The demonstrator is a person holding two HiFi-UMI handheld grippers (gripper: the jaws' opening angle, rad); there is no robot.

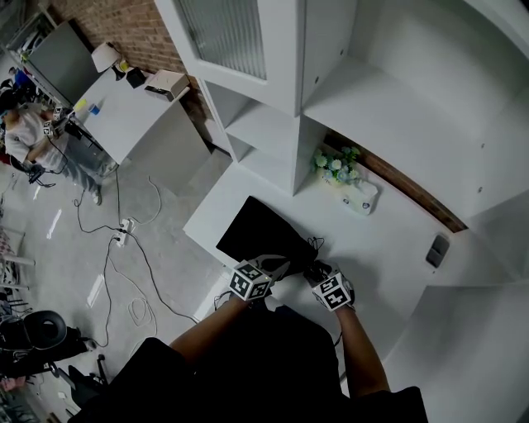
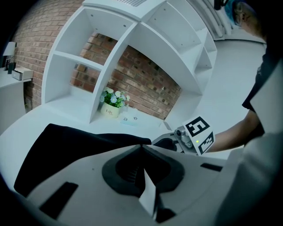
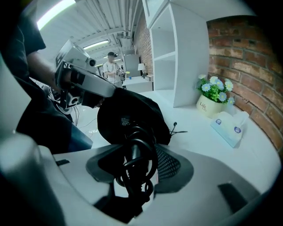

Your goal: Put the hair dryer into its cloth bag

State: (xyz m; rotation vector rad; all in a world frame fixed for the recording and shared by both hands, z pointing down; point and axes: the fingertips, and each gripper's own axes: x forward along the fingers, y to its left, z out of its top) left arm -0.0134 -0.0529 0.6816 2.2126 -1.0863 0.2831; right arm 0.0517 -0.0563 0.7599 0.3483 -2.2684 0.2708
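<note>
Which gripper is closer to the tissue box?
Right. The right gripper, holding the hair dryer, sits short of the tissue box; the left gripper, pinching the cloth bag, is farther left.

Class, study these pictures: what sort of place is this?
Probably a lab or studio with a staged home corner: white shelf unit on a brick wall, loose cables across the floor, a desk with a monitor.

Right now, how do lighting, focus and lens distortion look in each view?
Head view: dim, the black bag shows no detail. Left gripper view: the wide lens bends the shelves, corners go black. Right gripper view: a ceiling light glares at top left, the cord up close is dark and soft.
</note>
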